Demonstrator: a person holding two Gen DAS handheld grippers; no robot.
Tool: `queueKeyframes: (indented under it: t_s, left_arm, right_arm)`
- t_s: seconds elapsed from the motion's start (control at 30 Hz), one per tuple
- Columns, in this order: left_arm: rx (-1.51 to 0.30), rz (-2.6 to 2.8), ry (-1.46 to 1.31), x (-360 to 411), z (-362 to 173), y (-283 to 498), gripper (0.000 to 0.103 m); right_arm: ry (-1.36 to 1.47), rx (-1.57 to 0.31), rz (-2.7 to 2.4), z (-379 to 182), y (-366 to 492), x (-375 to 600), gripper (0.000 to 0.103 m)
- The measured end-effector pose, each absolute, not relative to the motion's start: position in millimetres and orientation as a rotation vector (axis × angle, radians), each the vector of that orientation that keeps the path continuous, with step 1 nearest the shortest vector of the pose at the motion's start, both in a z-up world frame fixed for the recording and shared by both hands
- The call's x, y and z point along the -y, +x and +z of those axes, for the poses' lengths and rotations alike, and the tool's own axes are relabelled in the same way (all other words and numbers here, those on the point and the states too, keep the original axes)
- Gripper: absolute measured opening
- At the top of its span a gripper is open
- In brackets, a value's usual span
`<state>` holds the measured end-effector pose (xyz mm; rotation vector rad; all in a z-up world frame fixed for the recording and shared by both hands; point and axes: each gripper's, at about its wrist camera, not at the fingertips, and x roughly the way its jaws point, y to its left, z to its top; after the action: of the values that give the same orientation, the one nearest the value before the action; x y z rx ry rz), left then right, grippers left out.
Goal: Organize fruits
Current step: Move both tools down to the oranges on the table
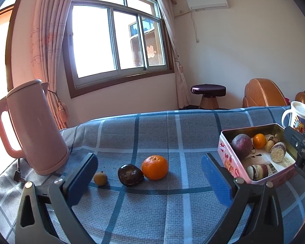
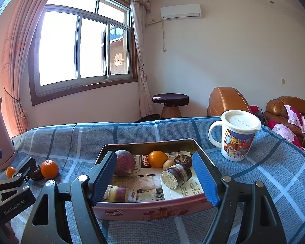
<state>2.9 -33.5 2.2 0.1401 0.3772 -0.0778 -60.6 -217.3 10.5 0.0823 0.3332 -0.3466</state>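
Observation:
On the blue checked cloth lie an orange [image 1: 155, 167], a dark brown fruit [image 1: 130, 174] and a small yellow fruit [image 1: 100, 178] in a row. My left gripper [image 1: 150, 162] is open just short of them, its pads wide apart and empty. To the right stands a pink tin [image 2: 152, 211] holding a purple fruit [image 2: 125, 162], a small orange [image 2: 157, 158] and cut sugarcane pieces [image 2: 175, 175]. My right gripper [image 2: 153, 156] hovers open over the tin's near end, one finger above each side wall, holding nothing.
A pink kettle [image 1: 30, 126] with its plug cord stands at the left, close to my left finger. A lidded cartoon mug [image 2: 238, 136] stands right of the tin. The table's far edge runs behind them, with a stool [image 2: 170, 101] and brown sofas beyond.

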Motion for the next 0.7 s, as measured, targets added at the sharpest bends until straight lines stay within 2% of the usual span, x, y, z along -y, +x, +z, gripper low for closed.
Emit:
queueKeyframes:
  t_s: [0.7]
  left_arm:
    - [-0.428,-0.008,0.047,-40,-2,25,0.103]
  right_arm:
    - [0.083,-0.365,-0.265,8,-35,145,0.078]
